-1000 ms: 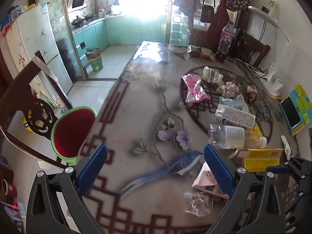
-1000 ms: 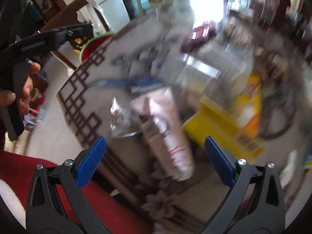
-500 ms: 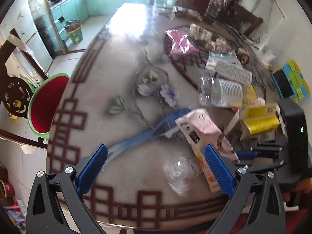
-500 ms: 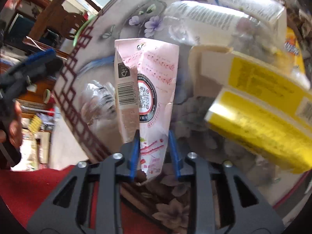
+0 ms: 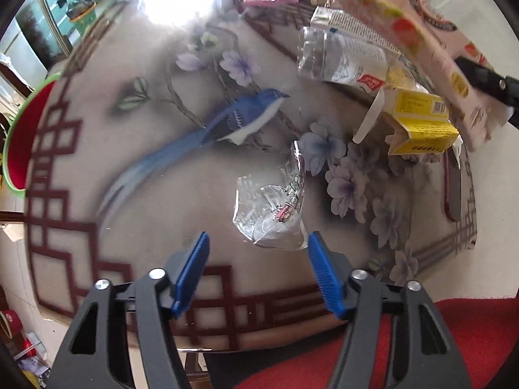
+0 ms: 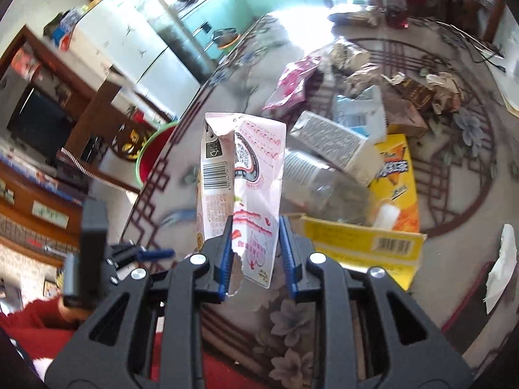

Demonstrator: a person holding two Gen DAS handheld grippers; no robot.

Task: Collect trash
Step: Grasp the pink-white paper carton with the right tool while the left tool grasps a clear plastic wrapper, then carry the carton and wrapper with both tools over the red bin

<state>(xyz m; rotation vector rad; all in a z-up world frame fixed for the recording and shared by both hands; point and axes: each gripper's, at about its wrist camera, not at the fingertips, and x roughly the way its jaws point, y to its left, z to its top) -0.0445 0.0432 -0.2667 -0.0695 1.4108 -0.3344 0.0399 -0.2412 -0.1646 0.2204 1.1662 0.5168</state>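
My right gripper (image 6: 256,253) is shut on a pink and white milk carton (image 6: 241,178) and holds it upright above the table; the carton also shows blurred in the left wrist view (image 5: 421,32). My left gripper (image 5: 258,269) is open, low over the table's near edge. A crumpled clear plastic wrapper (image 5: 272,207) lies just ahead of it, its near end between the fingertips. A clear plastic bottle (image 5: 340,58) and a yellow box (image 5: 421,123) lie further right.
A red basin with a green rim (image 6: 152,155) stands beside the table on the left. A pile of wrappers, a grey carton (image 6: 334,142), an orange snack bag (image 6: 395,175) and a pink bag (image 6: 292,84) covers the table's middle. A white tissue (image 6: 502,269) lies right.
My right gripper closed on the milk carton and lifted it off the table. My left gripper moved down toward the clear wrapper and its fingers came closer together.
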